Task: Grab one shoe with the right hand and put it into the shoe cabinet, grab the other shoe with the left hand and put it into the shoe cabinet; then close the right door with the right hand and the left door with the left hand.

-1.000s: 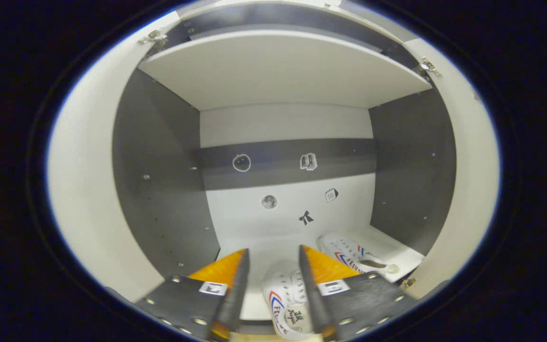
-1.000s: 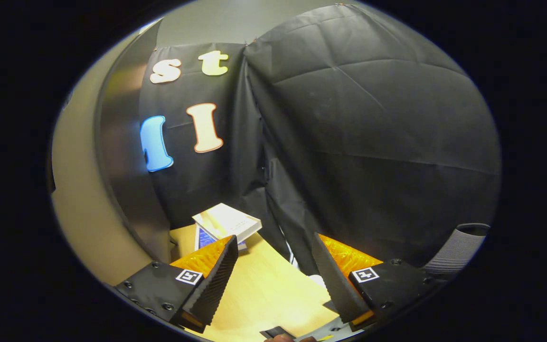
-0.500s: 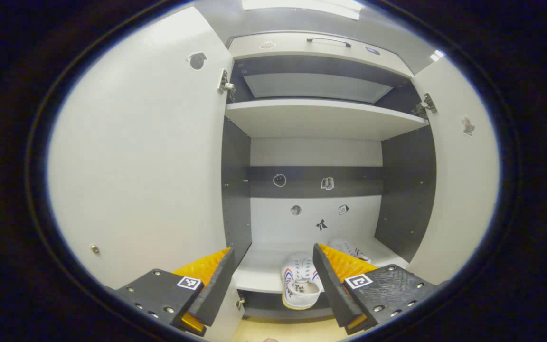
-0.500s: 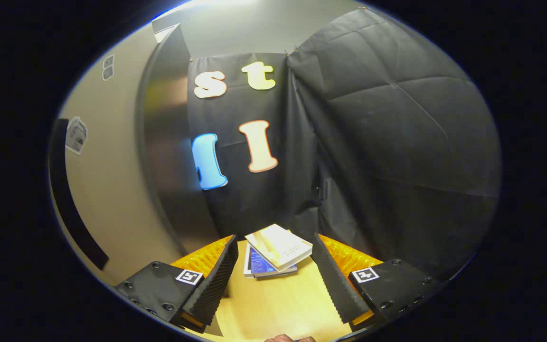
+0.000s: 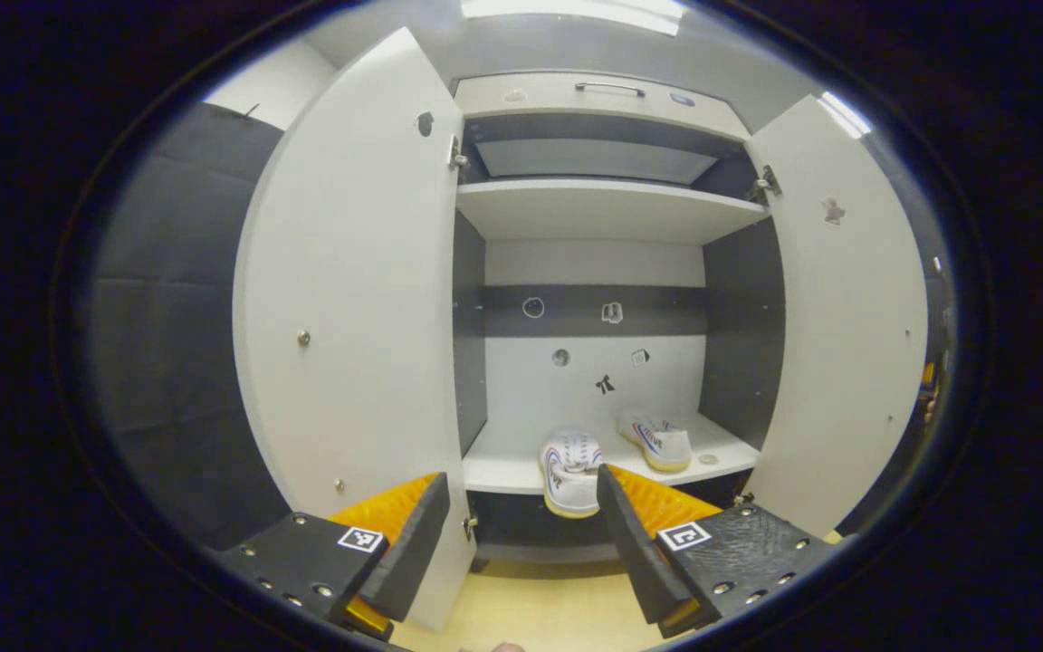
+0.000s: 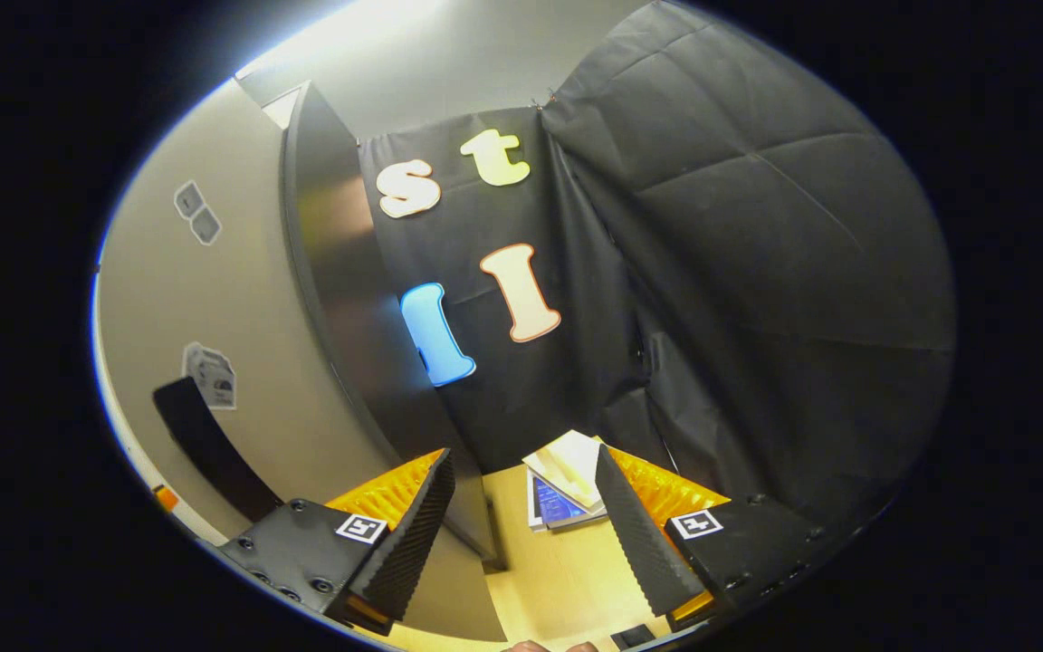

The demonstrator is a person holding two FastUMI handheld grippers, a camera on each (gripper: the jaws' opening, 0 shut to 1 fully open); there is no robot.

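I have drawn my left gripper [image 5: 521, 534] back out of the shoe cabinet [image 5: 607, 208] since a second ago, its jaws open and empty, and both doors now show. Both shoes lie on the bottom shelf: the near shoe [image 5: 570, 470] runs front to back, heel toward me; the far shoe [image 5: 657, 442] lies aslant beside it, apart. The left door [image 5: 354, 299] and right door [image 5: 847, 308] stand wide open. My right gripper [image 6: 521, 534], jaws open and empty, faces what I take for the right door's outer face [image 6: 241, 344]; books [image 6: 567, 480] lie on the wooden floor [image 6: 567, 580] beyond.
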